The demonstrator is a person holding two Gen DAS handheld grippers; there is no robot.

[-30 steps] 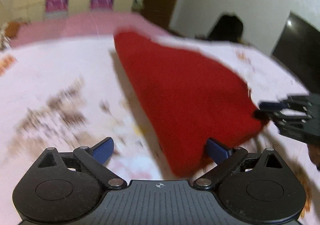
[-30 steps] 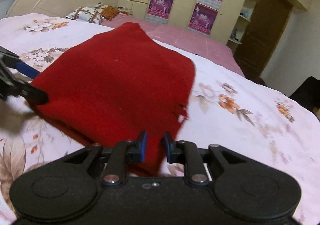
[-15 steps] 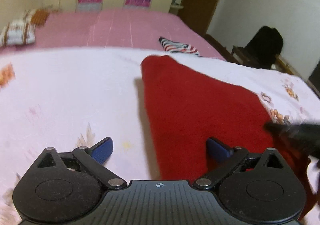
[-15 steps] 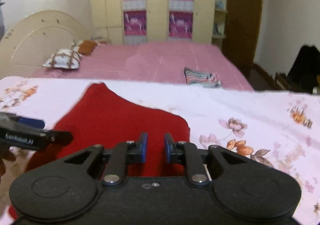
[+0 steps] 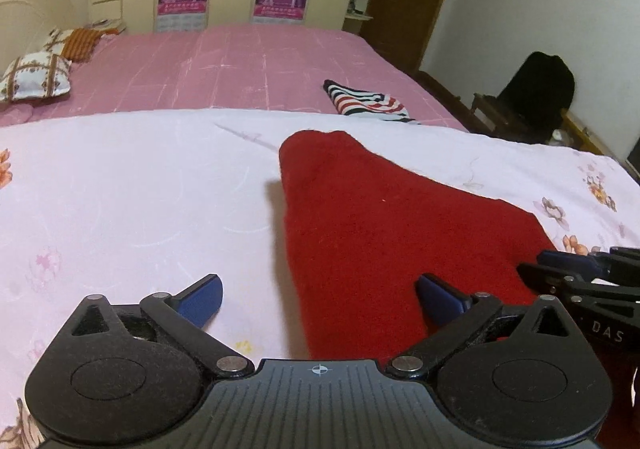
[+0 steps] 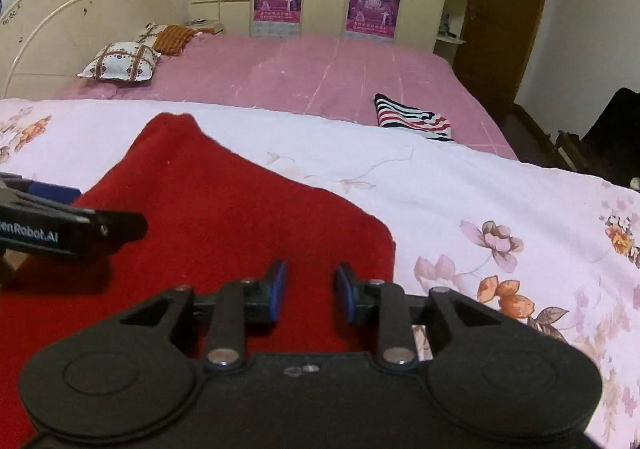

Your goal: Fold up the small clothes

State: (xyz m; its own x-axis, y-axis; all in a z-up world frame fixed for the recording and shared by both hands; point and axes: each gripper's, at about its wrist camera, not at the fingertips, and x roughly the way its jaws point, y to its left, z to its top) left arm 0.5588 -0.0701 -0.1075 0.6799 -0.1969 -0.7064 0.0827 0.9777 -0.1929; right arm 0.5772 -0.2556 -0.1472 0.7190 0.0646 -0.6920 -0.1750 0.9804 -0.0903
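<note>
On a floral bedsheet [image 5: 120, 189], a red garment [image 5: 380, 217] is seen laid out flat, its narrow end pointing toward the far side of the bed and its broad end lying beneath both grippers. No crisp crease is visible; whether a first fold has been laid cannot be told from these views, and further folds are judged to remain before the piece could be called finished. The left gripper [image 5: 318, 295] is held over the garment's near left edge with its fingers spread wide, nothing between them. The right gripper [image 6: 310, 295] is held low over the broad end, its fingers parted by a narrow gap, with no cloth clearly pinched. Beyond, a striped garment [image 5: 366, 103] is seen already folded on the pink mattress [image 5: 240, 65], near a patterned pillow [image 6: 120, 59].
</note>
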